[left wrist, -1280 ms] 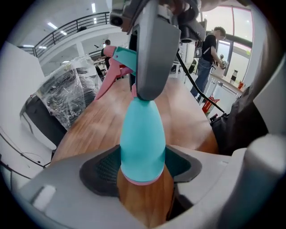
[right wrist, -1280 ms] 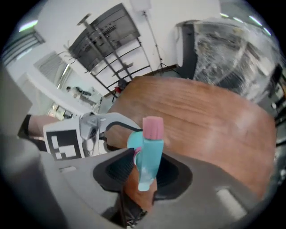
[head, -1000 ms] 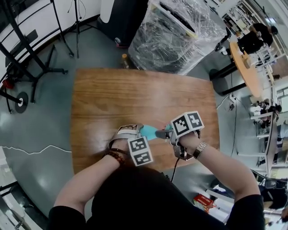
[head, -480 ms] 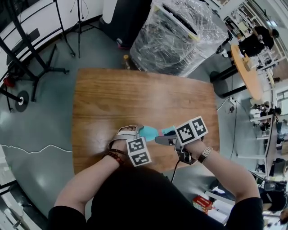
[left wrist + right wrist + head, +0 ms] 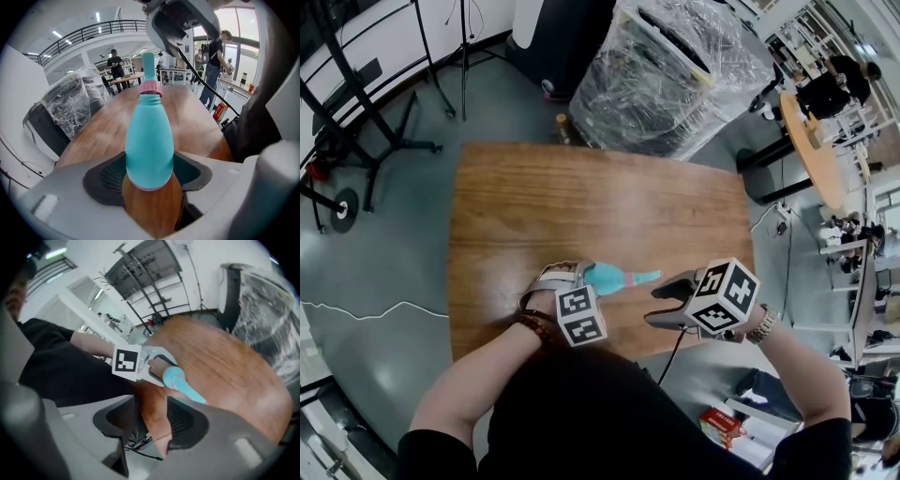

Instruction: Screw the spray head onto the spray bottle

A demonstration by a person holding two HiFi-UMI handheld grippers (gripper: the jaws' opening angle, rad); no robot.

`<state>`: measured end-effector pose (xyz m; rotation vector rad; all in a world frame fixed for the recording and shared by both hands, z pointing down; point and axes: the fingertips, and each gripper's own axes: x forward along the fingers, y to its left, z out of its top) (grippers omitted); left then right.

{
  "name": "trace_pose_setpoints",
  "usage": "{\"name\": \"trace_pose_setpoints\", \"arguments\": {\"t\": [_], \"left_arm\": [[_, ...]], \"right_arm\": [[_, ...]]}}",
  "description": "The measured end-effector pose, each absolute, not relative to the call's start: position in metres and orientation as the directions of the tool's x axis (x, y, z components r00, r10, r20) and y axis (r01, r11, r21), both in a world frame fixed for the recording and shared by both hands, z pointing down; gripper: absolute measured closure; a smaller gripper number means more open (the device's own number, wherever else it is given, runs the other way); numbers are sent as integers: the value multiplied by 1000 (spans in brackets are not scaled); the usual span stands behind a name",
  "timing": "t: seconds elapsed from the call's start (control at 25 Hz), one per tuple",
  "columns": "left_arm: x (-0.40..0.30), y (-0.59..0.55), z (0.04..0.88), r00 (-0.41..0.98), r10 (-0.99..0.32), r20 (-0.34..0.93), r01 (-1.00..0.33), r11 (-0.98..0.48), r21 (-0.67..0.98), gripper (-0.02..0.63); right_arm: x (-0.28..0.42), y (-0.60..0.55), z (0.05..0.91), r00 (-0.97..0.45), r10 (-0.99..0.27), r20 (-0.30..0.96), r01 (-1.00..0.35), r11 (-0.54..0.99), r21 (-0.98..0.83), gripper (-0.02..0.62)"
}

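head view: a rounded brown wooden worktop (image 5: 600, 206) sits on a grey floor. its far edge is close to a bulky load wrapped in clear plastic film (image 5: 675, 75), and black tripod stands (image 5: 356, 131) are well apart from its left edge. all the handling is close to the near edge, with the broad stretch of wood lying beyond it.

the left tool (image 5: 581, 277) is clamped on the wide lower end of a teal plastic spray bottle (image 5: 607, 277), one pad pressed on each side. the bottle lies on its side, neck pointing to the person's right. its slim teal spray head with a pink collar (image 5: 645, 276) sits at the neck. the left gripper view shows the collar on top of the threaded mouth, but it does not show whether the collar is turned fully down. whether the bottle touches the wood cannot be told.

the right tool (image 5: 667, 302) is near the worktop's near right corner, just beside the spray head's tip and apart from it. its jaws stand apart and are closing, with only wood and the worktop's edge seen between them.

each tool's cube (image 5: 579, 314) carries black and white square markers. pink marks show on the bottle's base in the right gripper view, too small to read.
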<state>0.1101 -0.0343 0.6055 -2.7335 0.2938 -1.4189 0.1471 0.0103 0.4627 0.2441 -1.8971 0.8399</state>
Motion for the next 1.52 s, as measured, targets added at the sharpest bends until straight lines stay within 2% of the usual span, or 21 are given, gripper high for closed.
{"name": "trace_pose_setpoints", "arguments": {"t": [0.12,0.2,0.32,0.48,0.68,0.76,0.92,1.32,1.52], "left_arm": [[109,-34,605,561,-189,806,-146,-981,-129,265],[108,-35,605,557,-189,808,-145,-981,-129,265],[108,-35,607,554,-187,811,-140,-982,-130,265],[109,-35,607,552,-186,813,-137,-982,-132,265],[110,-36,607,547,-179,818,-133,-983,-127,265],[110,-36,607,539,-172,825,-132,-984,-119,265],[108,-36,605,506,-154,849,-125,-987,-105,265],[113,-36,604,474,-123,872,-112,-991,-78,265],[114,-37,602,468,-114,876,-108,-992,-72,267]], "right_arm": [[137,-15,441,-510,37,860,-329,915,-235,446],[137,-31,446,-462,-67,884,-223,974,-42,446],[145,-34,476,-370,-127,920,-39,992,121,445],[146,-31,500,-339,-105,935,52,990,130,445],[142,-33,513,-348,-88,933,37,994,108,445],[141,-35,510,-359,-95,928,14,994,107,495],[139,-36,502,-327,-104,939,25,993,119,503],[143,-31,516,-154,-170,973,317,925,212,511],[144,-33,516,-97,-240,966,519,816,255,511]]}}
